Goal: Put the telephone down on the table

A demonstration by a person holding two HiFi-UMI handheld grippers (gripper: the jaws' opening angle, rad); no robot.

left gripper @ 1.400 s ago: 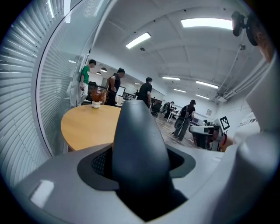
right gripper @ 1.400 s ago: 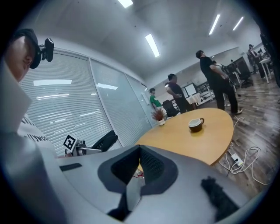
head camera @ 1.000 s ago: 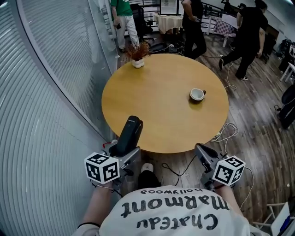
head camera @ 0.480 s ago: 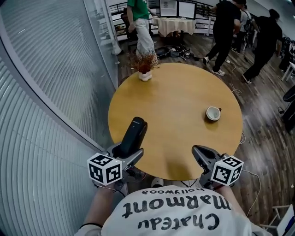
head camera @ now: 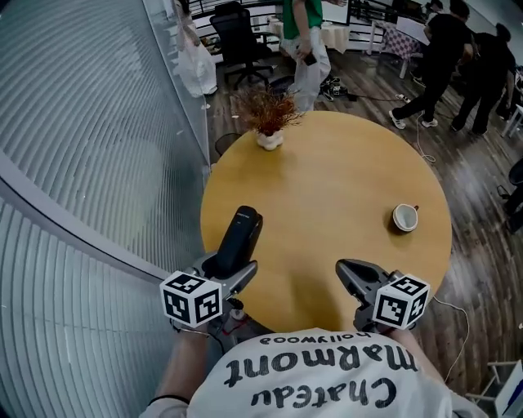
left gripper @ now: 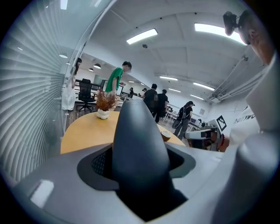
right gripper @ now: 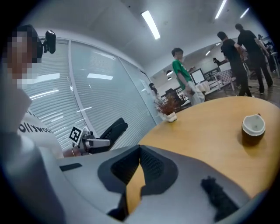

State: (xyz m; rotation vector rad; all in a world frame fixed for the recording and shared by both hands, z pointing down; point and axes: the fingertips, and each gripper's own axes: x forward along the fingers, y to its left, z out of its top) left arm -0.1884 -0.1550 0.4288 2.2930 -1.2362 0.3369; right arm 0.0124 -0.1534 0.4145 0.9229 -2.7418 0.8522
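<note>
Telephone, a slim black plastic handset with a rounded end (head camera: 238,239), is clamped in my left claw (head camera: 223,269). Both grey jaws press on its lower half, and its free end tilts up and away from me. From the head view it hangs over the rim of the round honey-coloured wooden tabletop (head camera: 327,180) at about 8 o'clock. The right gripper view shows the telephone (right gripper: 112,129) raised against the glass wall, not resting on the wood. Looking along the left claw (left gripper: 140,179), the telephone (left gripper: 138,144) fills the middle of the picture and stands straight up between the jaws.

My right claw (head camera: 350,273) sits over the tabletop's near rim at about 5 o'clock, well apart from the left one. Its jaws are closed, the tips meeting with nothing in them. In its own view the right claw (right gripper: 139,151) shows only a sliver of tabletop (right gripper: 205,131) behind the pads.

Further out, a white cup with a dark base (head camera: 405,217) stands near the 3 o'clock edge. A small white pot of dried reddish-brown twigs (head camera: 269,139) stands at about 11 o'clock. A ribbed frosted glass wall (head camera: 82,163) curves along my left. Beyond the tabletop, a person in a green top (head camera: 304,24) and people in dark clothes (head camera: 445,49) stand on the dark plank floor (head camera: 482,180), near a black office chair (head camera: 237,33).
</note>
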